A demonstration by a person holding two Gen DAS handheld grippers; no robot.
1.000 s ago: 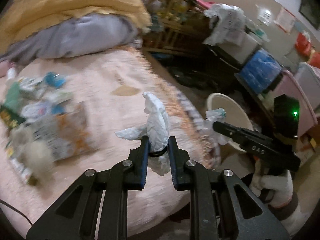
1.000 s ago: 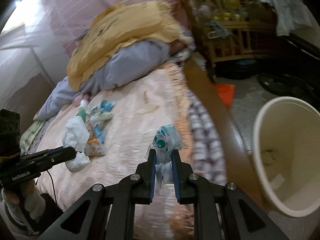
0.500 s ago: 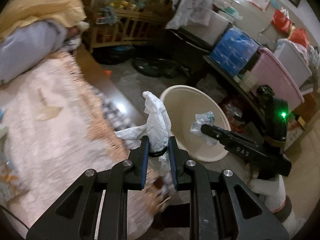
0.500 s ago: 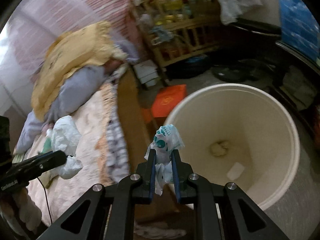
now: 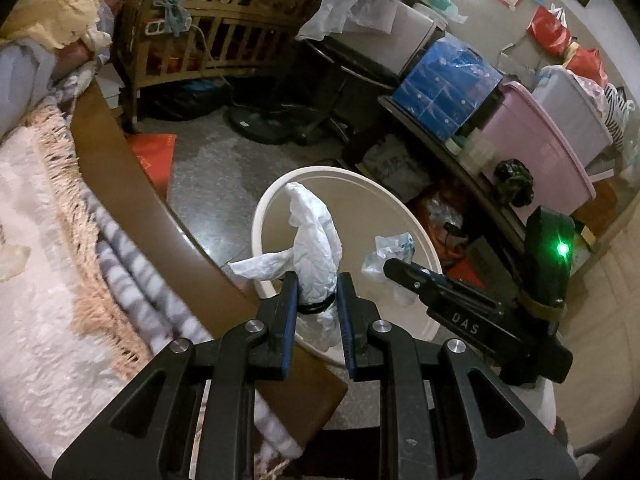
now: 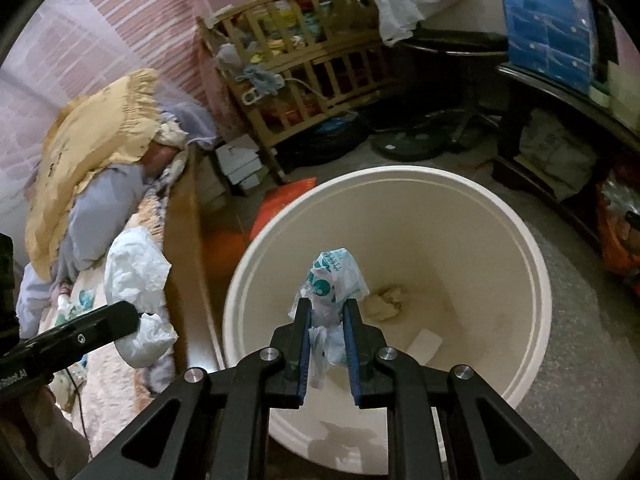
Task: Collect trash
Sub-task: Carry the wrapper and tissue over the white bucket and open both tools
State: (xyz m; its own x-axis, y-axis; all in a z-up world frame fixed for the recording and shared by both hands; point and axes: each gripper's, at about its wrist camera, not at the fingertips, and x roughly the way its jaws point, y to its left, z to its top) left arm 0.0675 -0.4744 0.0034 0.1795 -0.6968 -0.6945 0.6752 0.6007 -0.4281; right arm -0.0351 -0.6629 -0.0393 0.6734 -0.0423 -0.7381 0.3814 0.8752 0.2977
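Observation:
My left gripper (image 5: 317, 292) is shut on a crumpled white tissue (image 5: 316, 240), held over the bed edge at the near rim of the cream bin (image 5: 424, 240). It also shows in the right wrist view (image 6: 136, 268). My right gripper (image 6: 326, 320) is shut on a white and teal plastic wrapper (image 6: 334, 276), held above the mouth of the cream bin (image 6: 536, 272). The wrapper also shows in the left wrist view (image 5: 390, 248). A crumpled wad (image 6: 386, 300) and a white scrap (image 6: 426, 342) lie in the bin's bottom.
The bed with a pink fuzzy blanket (image 5: 36, 280) and a brown wooden frame (image 5: 120, 168) is at the left. A wooden crib (image 5: 208, 44), a fan base (image 5: 268, 124), blue (image 5: 448, 84) and pink (image 5: 540, 140) storage boxes ring the floor.
Both grippers have swung from the bed toward the bin with their trash held. The right gripper now hangs over the bin's mouth, and the left has reached the bed edge.

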